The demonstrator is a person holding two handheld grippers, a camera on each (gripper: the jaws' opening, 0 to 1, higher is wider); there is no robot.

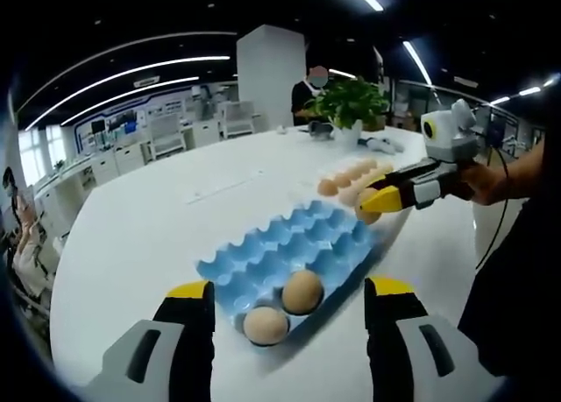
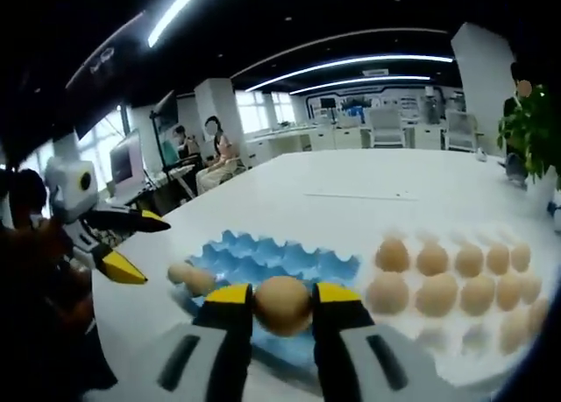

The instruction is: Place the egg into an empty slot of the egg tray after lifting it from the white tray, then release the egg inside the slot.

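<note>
In the right gripper view the right gripper (image 2: 282, 307) has its yellow-tipped jaws closed against both sides of a brown egg (image 2: 282, 304), which hangs above the near edge of the blue egg tray (image 2: 289, 260) on the white counter (image 2: 351, 201). Two eggs (image 2: 191, 278) already sit in slots at the tray's left end, and just to the right of the blue tray rows of eggs rest in what seems to be the white tray (image 2: 478, 339), its outline pale and hard to make out. In the left gripper view the left gripper (image 1: 289, 301) hangs with its jaws wide apart and nothing between them, low over the end of the egg tray holding the two eggs, while the right gripper comes in from the right beyond the tray's far corner; a potted plant (image 1: 349, 104) stands farther back on the counter
</note>
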